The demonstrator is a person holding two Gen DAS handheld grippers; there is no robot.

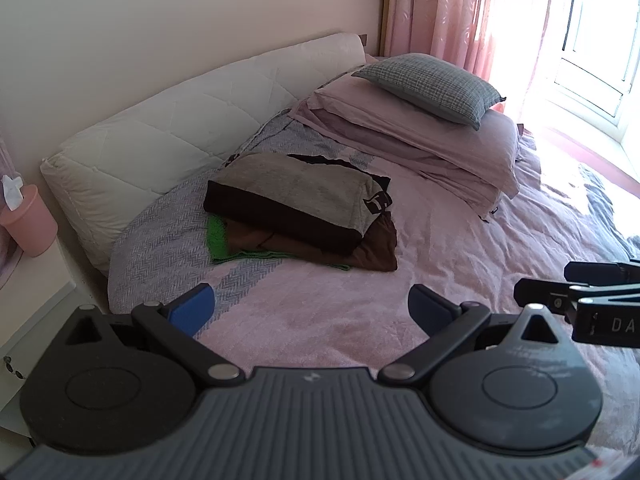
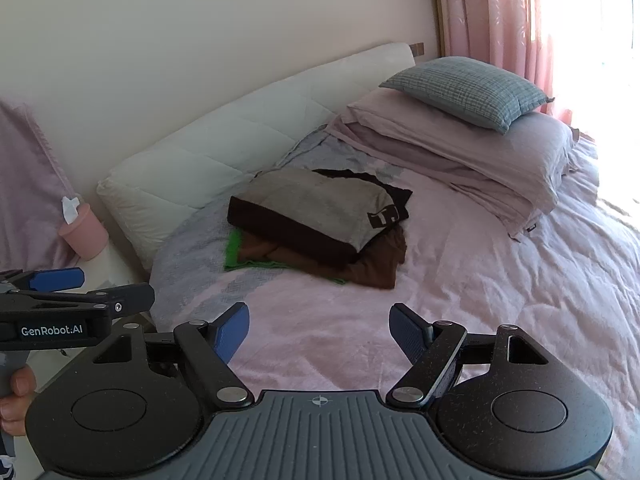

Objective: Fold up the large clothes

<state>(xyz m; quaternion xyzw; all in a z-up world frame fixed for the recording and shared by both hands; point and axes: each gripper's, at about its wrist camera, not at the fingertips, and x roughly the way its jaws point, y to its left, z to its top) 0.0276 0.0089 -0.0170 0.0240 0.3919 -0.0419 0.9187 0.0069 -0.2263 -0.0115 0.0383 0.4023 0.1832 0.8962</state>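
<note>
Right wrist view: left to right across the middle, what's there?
Left gripper → pink cup → white headboard cushion → folded clothes stack → checked pillow on the pink bedding pile → pink curtain.

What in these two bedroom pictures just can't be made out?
- Green garment, both views: mostly covered by the brown garment and the grey and dark top stacked above, so its shape is unknown.
- Logo on the grey and dark top, both views: wraps over the fold, unreadable.
- Outside the window, left wrist view: washed out by glare.
- Person, right wrist view: only a hand, cut off by the left edge.
</note>
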